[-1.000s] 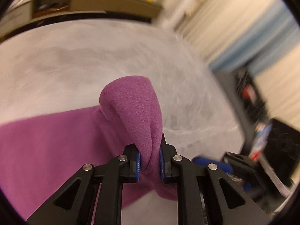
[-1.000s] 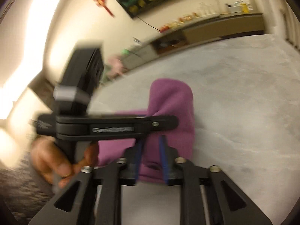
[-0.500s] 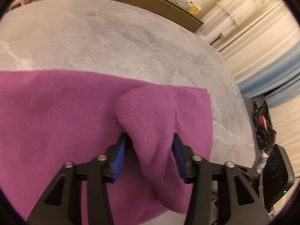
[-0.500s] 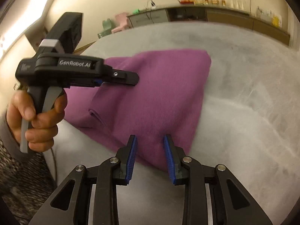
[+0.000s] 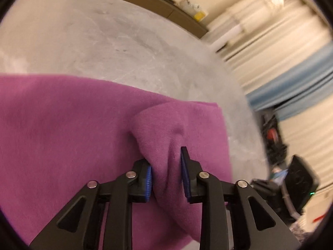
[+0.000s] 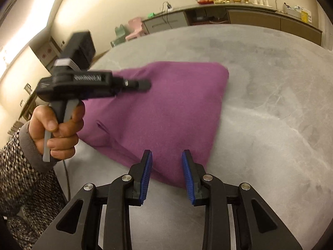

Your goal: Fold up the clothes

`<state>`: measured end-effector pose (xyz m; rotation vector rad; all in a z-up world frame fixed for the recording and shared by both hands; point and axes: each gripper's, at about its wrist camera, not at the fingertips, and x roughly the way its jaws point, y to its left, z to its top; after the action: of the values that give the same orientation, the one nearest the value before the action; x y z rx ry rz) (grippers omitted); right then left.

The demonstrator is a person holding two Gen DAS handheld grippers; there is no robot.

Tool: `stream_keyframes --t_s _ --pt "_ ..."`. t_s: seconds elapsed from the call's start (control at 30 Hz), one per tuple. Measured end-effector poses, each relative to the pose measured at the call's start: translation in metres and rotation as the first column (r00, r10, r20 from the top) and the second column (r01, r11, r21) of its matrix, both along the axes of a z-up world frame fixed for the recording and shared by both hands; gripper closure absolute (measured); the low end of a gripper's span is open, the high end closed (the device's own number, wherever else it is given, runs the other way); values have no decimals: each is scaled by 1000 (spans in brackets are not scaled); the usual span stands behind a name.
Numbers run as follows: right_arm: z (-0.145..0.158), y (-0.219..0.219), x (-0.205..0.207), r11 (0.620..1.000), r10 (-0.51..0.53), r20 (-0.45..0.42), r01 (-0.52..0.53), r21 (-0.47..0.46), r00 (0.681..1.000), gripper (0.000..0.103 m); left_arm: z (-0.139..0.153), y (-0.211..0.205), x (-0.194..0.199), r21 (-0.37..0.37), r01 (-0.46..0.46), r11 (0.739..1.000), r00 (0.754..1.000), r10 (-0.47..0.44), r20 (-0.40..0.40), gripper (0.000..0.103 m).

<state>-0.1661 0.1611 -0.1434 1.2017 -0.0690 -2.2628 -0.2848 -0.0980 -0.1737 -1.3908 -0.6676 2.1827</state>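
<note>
Garment (image 6: 166,108), purple and folded, lies flat on the grey table (image 6: 270,104), one bunched fold rising between the left gripper's fingers. The left gripper (image 5: 166,174) has its jaws parted around that fold, the left pad touching cloth. The right gripper (image 6: 167,174) hovers spread over the garment's near edge, holding nothing.

- Purple fleece garment (image 6: 170,108) lies folded on the grey marbled table (image 6: 270,95), mostly flat.
- Far right corner squared off; near edge tapers toward the camera.
- A small slit shows near its left edge.
- One soft fold (image 5: 164,137) bunches up, raised off the flat layer.
</note>
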Motion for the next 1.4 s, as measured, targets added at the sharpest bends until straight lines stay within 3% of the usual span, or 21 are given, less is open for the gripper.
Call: stream_keyframes --t_s 0.1,0.23,0.27,0.33,0.4,0.5,0.6,0.67,0.7,0.77,0.87,0.97,1.03,1.1,1.13,1.2,1.3,1.4 --pt "2 -1 -4 1000 0 -16 0 14 1000 71 24 -8 16 -61 -74 995 997 72 -38 62" --pt "24 -6 -2 1000 -9 -114 8 -4 993 71 41 6 38 -44 -50 998 994 45 -96 54" --pt "23 -11 -5 1000 0 -111 -2 -14 994 71 38 16 37 -78 -23 997 996 16 -87 54" --pt "9 -24 -14 1000 27 -74 -26 12 997 71 23 36 36 -218 -10 976 998 -3 -61 55" --pt "-21 -43 -19 992 53 -19 -50 115 998 72 15 37 34 -238 -52 970 997 36 -73 57" --pt "-26 -61 -24 984 68 -48 -59 170 997 69 20 32 32 -223 -71 972 995 53 -86 87" --pt "-11 -57 -22 993 30 -74 -21 113 997 69 33 28 38 -262 -75 962 990 40 -137 88" --pt "-6 -56 -22 992 10 -76 -1 125 997 69 17 19 33 -262 -62 963 997 45 -68 73" --pt "-12 -58 -25 988 6 -53 2 154 999 69 10 12 31 -245 -53 968 998 46 -33 70" --pt "-23 -61 -28 984 13 -46 -4 179 999 69 21 -4 40 -236 -55 970 998 48 -35 59" --pt "-13 -63 -34 982 -30 -36 37 186 999 69 50 -44 60 -230 -103 968 992 82 -97 58" --pt "10 -76 -34 981 -78 -87 92 173 993 69 89 -136 92 -259 -303 917 943 250 -218 44" --pt "25 -99 -35 981 -68 -119 88 175 991 66 104 -219 115 -339 -513 788 855 439 -275 33" --pt "32 -137 -33 980 4 -135 22 196 991 65 107 -298 138 -391 -659 642 751 592 -294 32" --pt "34 -155 -26 979 46 -138 -17 204 989 62 104 -327 146 -390 -689 611 721 632 -284 32" --pt "33 -189 -14 973 122 -131 -93 210 984 59 92 -389 161 -348 -711 611 698 673 -243 31" --pt "25 -241 -12 961 207 -103 -183 209 973 58 70 -440 164 -324 -721 613 684 705 -189 31" --pt "18 -285 -9 945 268 -83 -245 218 960 58 36 -469 155 -226 -682 696 726 681 -96 31"
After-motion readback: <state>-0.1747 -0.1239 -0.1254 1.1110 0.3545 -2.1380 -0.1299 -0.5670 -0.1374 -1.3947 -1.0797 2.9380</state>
